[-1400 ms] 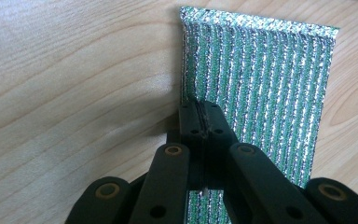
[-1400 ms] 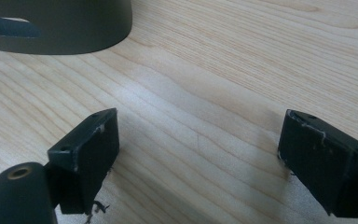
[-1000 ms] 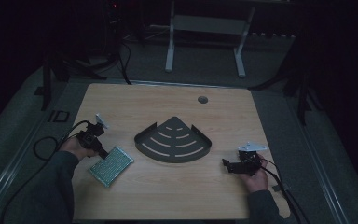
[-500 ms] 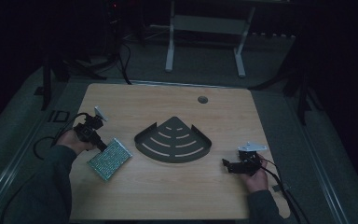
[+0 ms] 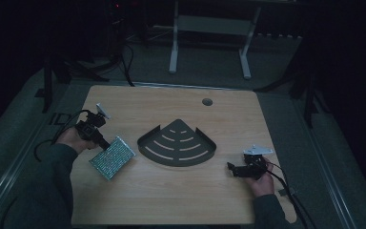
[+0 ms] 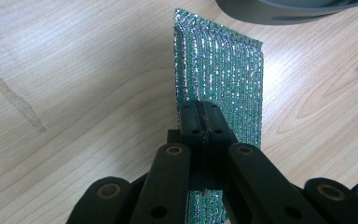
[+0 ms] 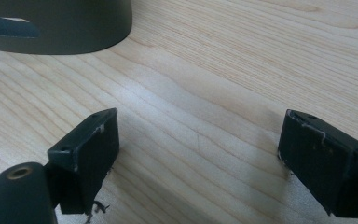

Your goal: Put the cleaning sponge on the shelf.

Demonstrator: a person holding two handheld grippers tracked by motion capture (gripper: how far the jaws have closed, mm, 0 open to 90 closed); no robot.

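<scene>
Left gripper (image 6: 205, 122) has its jaws pinched tight together, hand out over the desk's left side. Right gripper (image 7: 198, 156) sits low with jaws spread wide, seemingly resting by the right edge, though it's dim.

Glittery green-and-silver striped cloth (image 6: 223, 74), dark grey slotted corner shelf (image 5: 177, 144), pale wood-grain table (image 5: 171, 195), black tool (image 6: 204, 122)
</scene>
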